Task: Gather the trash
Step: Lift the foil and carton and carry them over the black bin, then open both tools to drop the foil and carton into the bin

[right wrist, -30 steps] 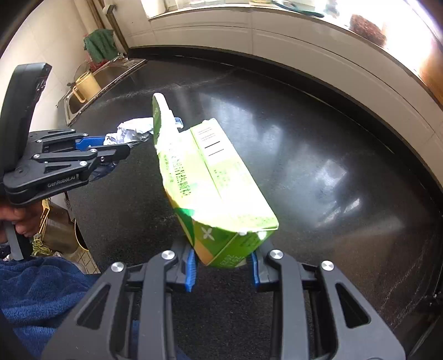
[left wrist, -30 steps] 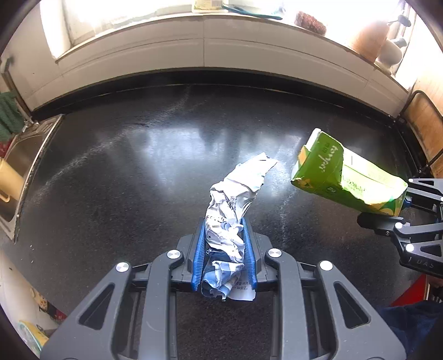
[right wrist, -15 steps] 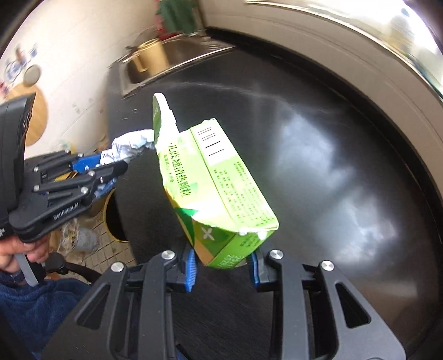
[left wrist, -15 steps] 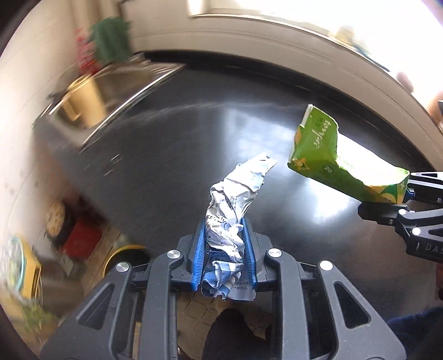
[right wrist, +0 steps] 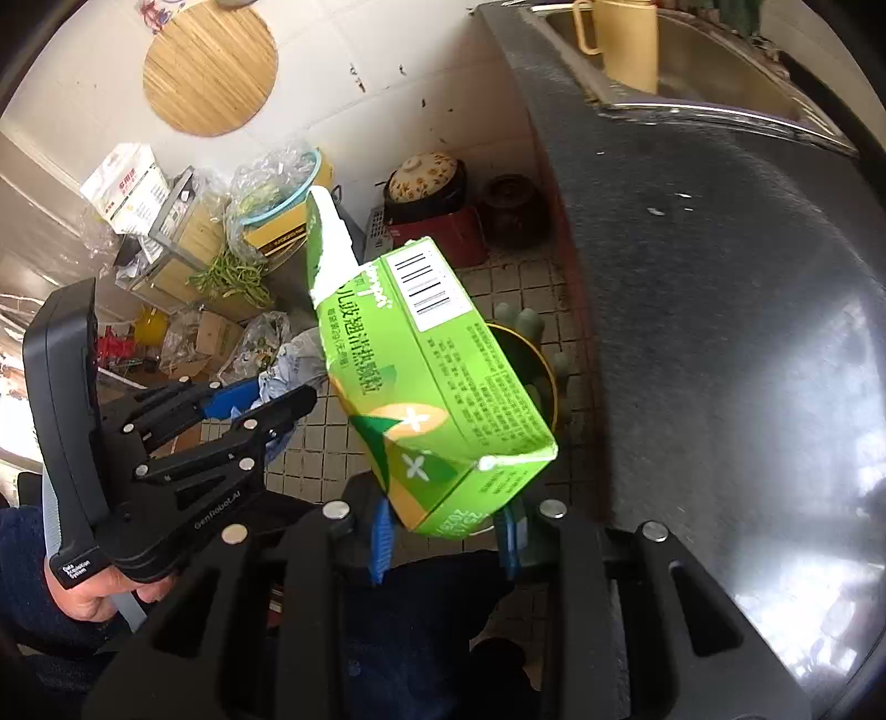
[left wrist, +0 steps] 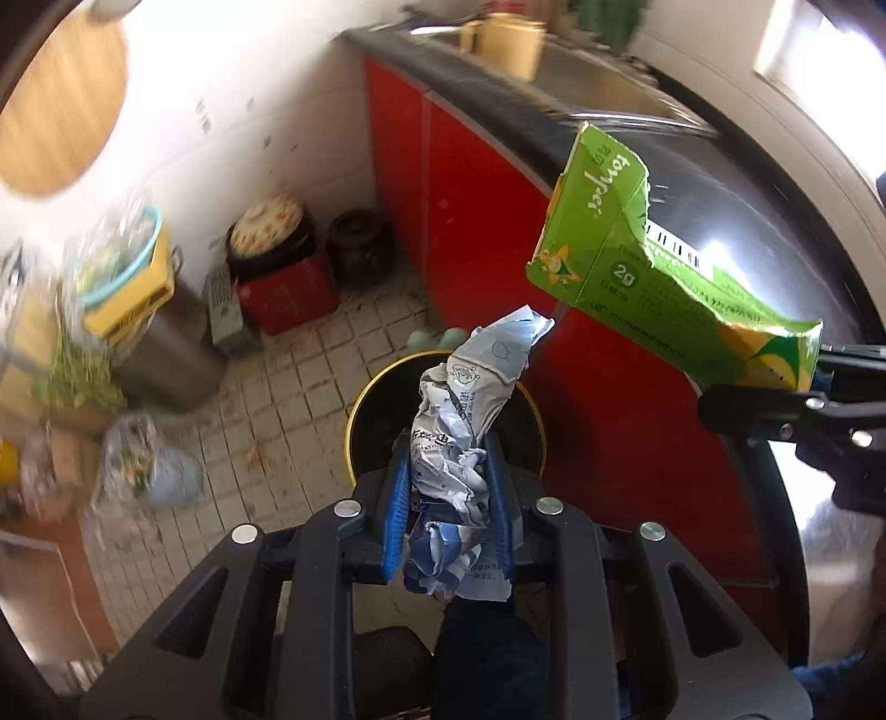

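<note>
My left gripper is shut on a crumpled white and blue wrapper, held over a round black bin with a yellow rim on the tiled floor. My right gripper is shut on the bottom of a torn green carton, held beside the black counter. The bin's rim shows just behind the carton. The carton and right gripper show at the right of the left wrist view. The left gripper with the wrapper shows left of the carton.
Red cabinet doors run under the counter. A clay pot on a red box, a dark jar, a steel pot, bags and boxes of greens crowd the floor. A sink holds a yellow jug.
Both grippers have swung left off the counter and now point down at the floor, over the bin. Each still holds its item as before.
</note>
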